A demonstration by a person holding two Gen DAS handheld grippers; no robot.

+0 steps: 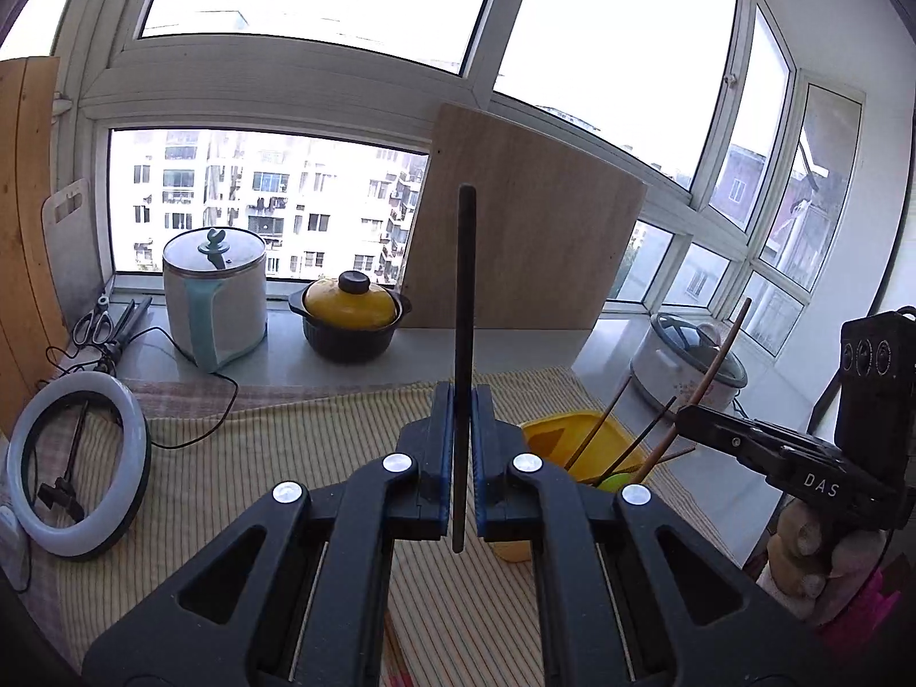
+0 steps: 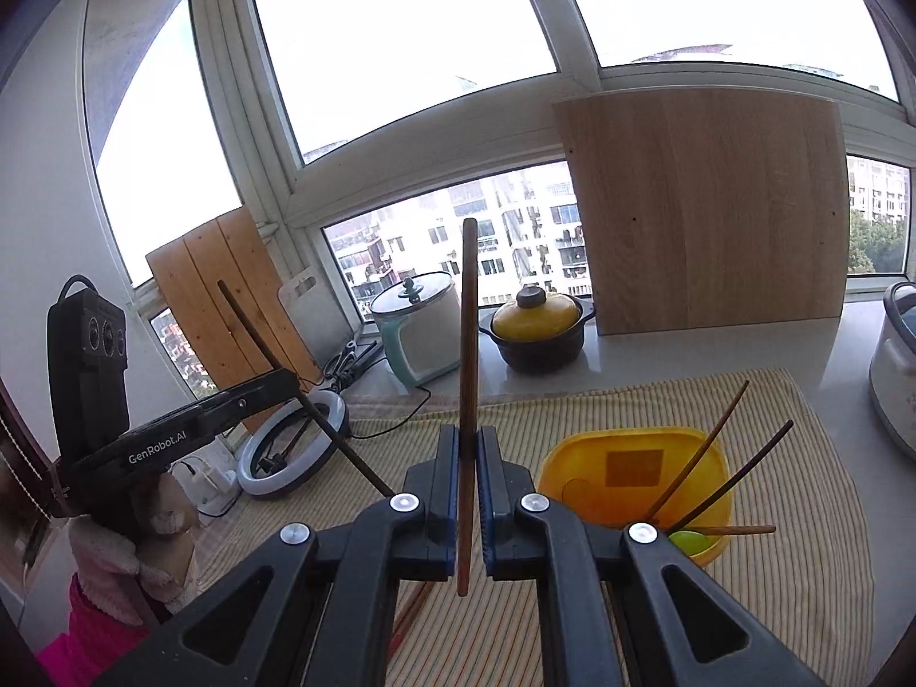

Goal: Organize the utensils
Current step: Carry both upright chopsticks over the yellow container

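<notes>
Two grippers are seen, one chopstick clamped upright in each. The left gripper (image 1: 458,435) is closed tight on a black chopstick (image 1: 465,309), which rises toward twelve o'clock. The right gripper (image 2: 469,472) is pinched on a brown chopstick (image 2: 468,355), likewise pointing to twelve o'clock. One yellow container (image 2: 607,458) is set on the striped cloth (image 2: 790,544) at about three o'clock from the right gripper; three chopsticks (image 2: 701,458) and one green item (image 2: 690,541) are counted in it. On the sill, one white pot (image 1: 217,303), one yellow-lidded pot (image 1: 350,315), one cooker (image 1: 675,360) and one wooden board (image 1: 526,240) are seen; one ring light (image 1: 80,464) lies at nine o'clock. "DAS" is read on the right gripper's body in the left wrist view, "GenRobot.AI" on the left gripper's body in the right wrist view
</notes>
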